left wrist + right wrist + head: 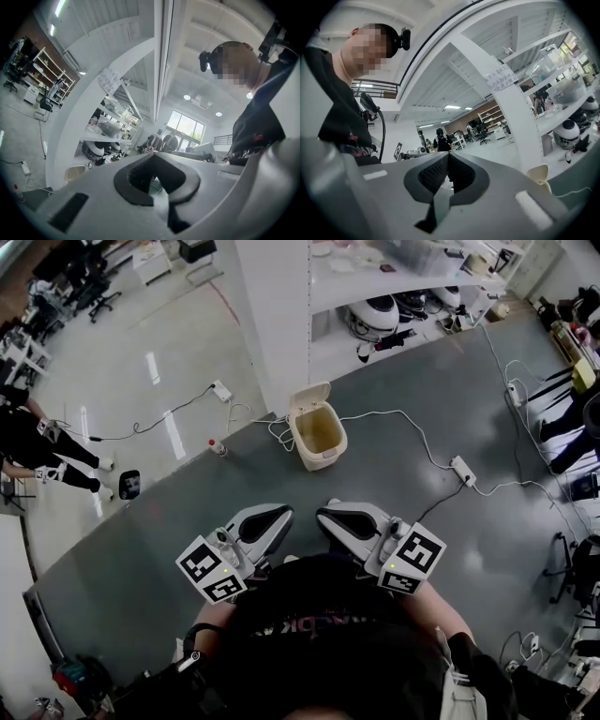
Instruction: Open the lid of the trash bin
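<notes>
Head view: the bin (319,437) stands on the grey mat (441,418), close to its far edge and just beside the white pillar (272,315). Its lid (309,395) is already up and the inside looks bare. My left claw (285,513) and right claw (324,513) hang near my body, well apart from the bin.

Left gripper view: my jaws are clenched on nothing, and the bin shows small at lower left.

Right gripper view: the jaws are pressed together, with nothing between them.

The bin looks like light, thin plastic, stiff but easy to tip. I would take the lid by its front lip, opposite the hinge.
</notes>
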The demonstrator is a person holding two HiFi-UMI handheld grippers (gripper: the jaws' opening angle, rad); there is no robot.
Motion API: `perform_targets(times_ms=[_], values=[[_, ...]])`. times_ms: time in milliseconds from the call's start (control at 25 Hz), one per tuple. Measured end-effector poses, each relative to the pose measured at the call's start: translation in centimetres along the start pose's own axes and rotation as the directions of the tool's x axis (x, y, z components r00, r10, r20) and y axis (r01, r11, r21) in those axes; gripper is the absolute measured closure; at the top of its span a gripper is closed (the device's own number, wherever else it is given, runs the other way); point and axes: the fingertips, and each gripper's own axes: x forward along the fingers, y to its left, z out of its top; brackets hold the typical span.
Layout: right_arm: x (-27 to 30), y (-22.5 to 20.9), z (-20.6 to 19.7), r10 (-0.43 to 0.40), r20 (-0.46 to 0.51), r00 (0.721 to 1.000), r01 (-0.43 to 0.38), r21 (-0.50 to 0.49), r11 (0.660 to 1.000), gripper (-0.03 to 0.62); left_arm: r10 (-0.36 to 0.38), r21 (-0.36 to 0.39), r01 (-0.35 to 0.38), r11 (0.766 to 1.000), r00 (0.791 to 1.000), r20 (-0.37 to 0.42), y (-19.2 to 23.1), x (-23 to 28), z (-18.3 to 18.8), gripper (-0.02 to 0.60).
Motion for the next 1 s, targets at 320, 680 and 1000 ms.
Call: perform_targets(times_ms=[320,680,1000], values=[[-0.6,1.4,-0.7,0.008,-0.009,1.0,-0.008,-0.015,1.0,0.587,0.006,0.0,-0.006,1.0,1.0,0.002,-1.0,-0.5,-0.7,0.58],[-1.1,1.7,-1.0,0.018,-0.003,1.0,-0.018,-0.005,1.0,0.587,0.028,0.002,-0.028,1.0,1.0,0.001,-1.6,-0.9,-1.2,0.58],[-1.2,1.5,-0.8,0.019,-0.007,1.0,-0.019,-0.004,1.0,0.587,0.031,0.01,-0.031,0.999,1.0,0.001,-1.7,-0.7,-0.8,0.58]])
